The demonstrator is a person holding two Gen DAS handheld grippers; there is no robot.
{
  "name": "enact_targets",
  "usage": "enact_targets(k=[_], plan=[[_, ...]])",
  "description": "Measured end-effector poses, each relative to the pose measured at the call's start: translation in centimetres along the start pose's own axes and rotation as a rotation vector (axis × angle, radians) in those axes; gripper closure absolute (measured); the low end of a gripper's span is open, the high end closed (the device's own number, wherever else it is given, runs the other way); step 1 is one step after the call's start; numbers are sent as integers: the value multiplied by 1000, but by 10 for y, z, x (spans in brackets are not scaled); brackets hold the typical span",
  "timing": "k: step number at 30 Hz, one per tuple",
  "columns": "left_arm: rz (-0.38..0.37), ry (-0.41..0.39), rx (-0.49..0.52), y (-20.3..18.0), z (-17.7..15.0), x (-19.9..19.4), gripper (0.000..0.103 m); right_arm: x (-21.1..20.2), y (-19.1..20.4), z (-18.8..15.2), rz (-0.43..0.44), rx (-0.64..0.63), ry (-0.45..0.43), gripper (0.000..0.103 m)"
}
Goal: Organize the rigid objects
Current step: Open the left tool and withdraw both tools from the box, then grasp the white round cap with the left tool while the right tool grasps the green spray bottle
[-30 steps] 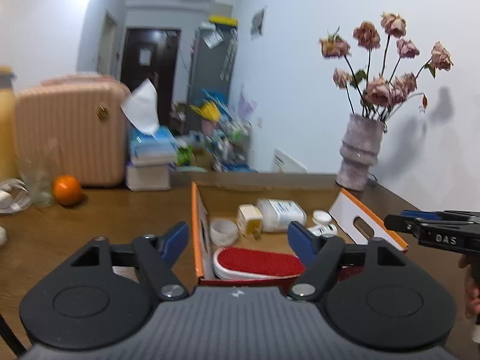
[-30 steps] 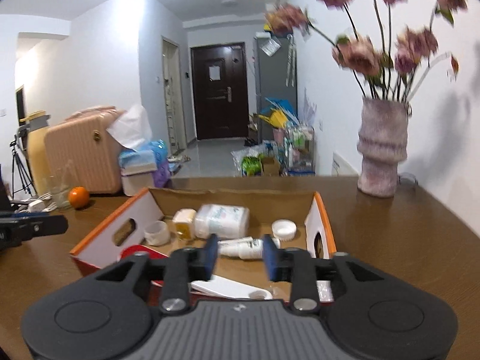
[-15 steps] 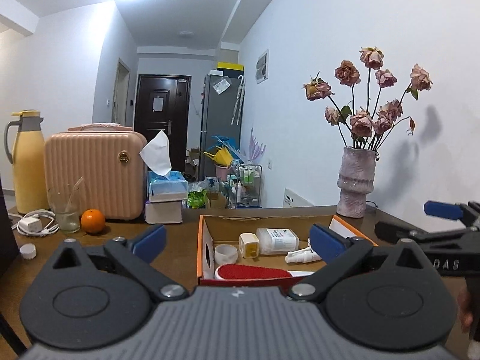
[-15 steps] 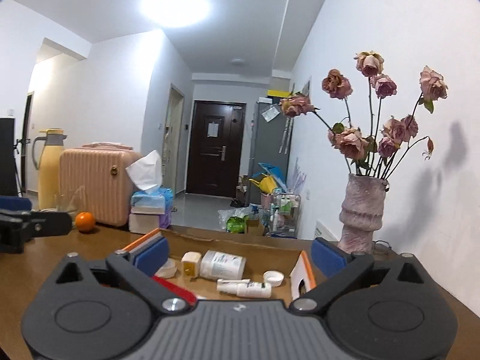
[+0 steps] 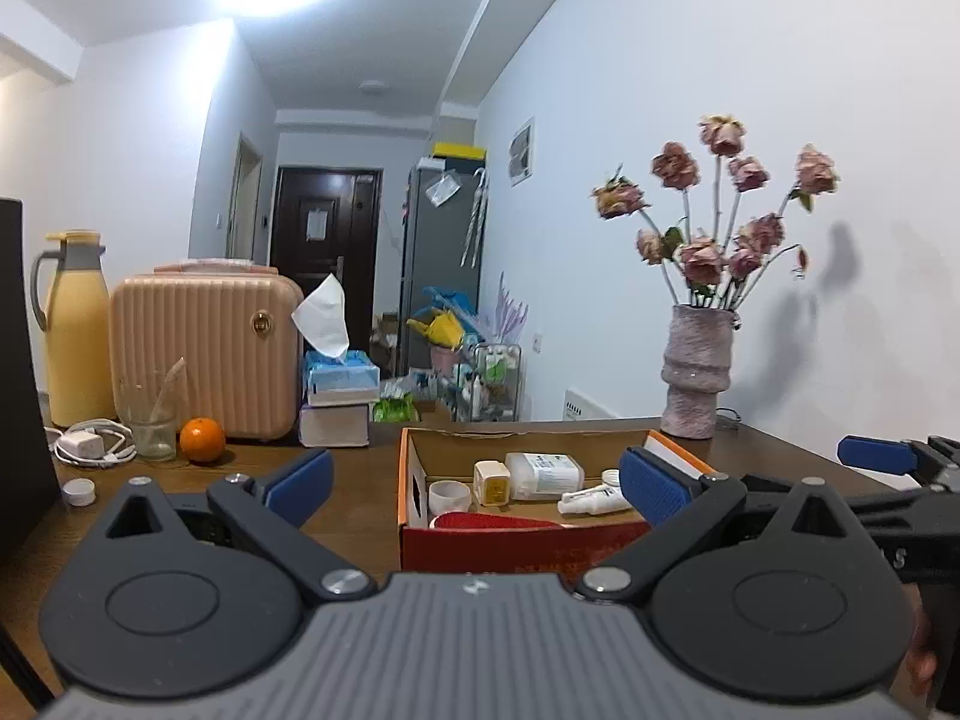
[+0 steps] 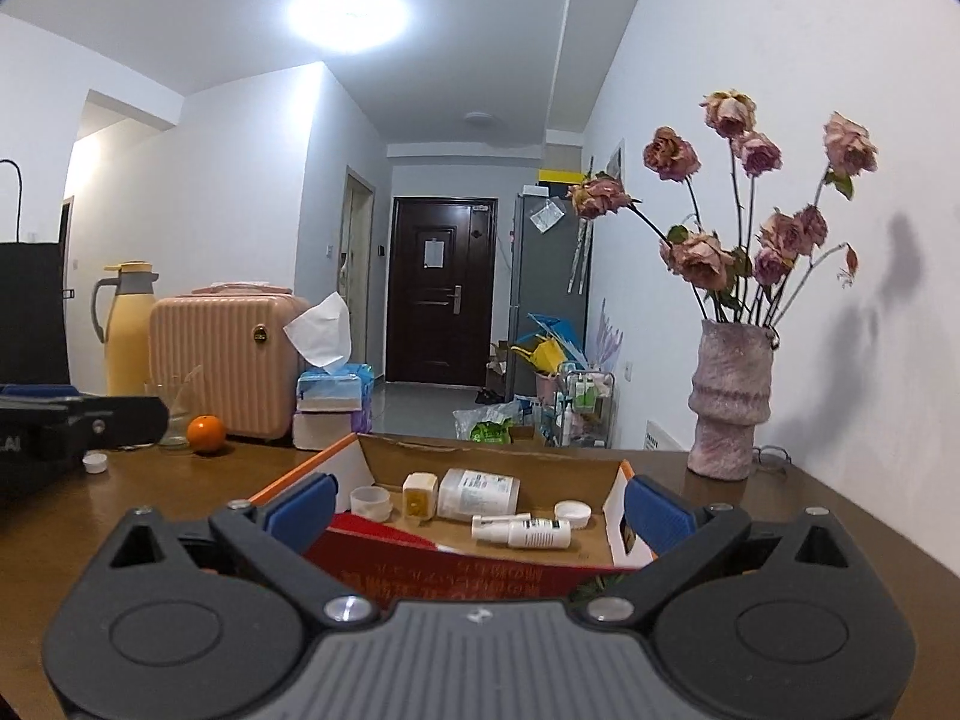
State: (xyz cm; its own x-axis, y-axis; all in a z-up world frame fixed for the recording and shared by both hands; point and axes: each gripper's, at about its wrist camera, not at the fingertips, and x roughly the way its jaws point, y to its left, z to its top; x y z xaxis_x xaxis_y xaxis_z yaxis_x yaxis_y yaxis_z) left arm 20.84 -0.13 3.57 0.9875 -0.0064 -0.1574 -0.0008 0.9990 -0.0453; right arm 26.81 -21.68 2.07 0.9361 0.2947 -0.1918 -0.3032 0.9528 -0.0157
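Wooden surface (image 5: 360, 510) beside a white wall, bearing an open cardboard box (image 6: 480, 570) that already holds a white bottle (image 6: 478, 493), a spray bottle (image 6: 522, 531), a small cup (image 6: 370, 501) and a red brush (image 5: 492, 521). Sorting appears largely done; one white cap (image 5: 79, 491) lies loose near the surface's left edge. Left gripper (image 5: 477, 483) and right gripper (image 6: 477, 513) both stand wide and empty, the box just ahead between their fingers.

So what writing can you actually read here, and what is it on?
"AI": black side of the left gripper, cut off at the picture's edge.
"S": black side of the right gripper, rest hidden.
Yellow characters on the red cardboard box: blurred.
Labels on the white plastic bottle and white spray bottle: too small.
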Motion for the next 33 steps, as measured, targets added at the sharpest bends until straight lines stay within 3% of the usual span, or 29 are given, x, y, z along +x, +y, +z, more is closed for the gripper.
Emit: enact_targets(k=[4, 10, 18, 26, 33], plan=[[-18, -7, 31, -6, -19, -34, 0, -25, -3, -12, -11, 37, 1, 0], [-18, 25, -2, -15, -48, -75, 0, -68, -3, -38, -11, 29, 38, 0], [-43, 122, 13, -25, -69, -77, 0, -112, -10, -75, -53, 97, 96, 0], [-70, 181, 25, -38, -76, -44, 0, -90, -38, -85, -58, 139, 166, 8], [-73, 242, 54, -44, -81, -2, 0, -39, -52, -74, 6, 3, 203, 21]])
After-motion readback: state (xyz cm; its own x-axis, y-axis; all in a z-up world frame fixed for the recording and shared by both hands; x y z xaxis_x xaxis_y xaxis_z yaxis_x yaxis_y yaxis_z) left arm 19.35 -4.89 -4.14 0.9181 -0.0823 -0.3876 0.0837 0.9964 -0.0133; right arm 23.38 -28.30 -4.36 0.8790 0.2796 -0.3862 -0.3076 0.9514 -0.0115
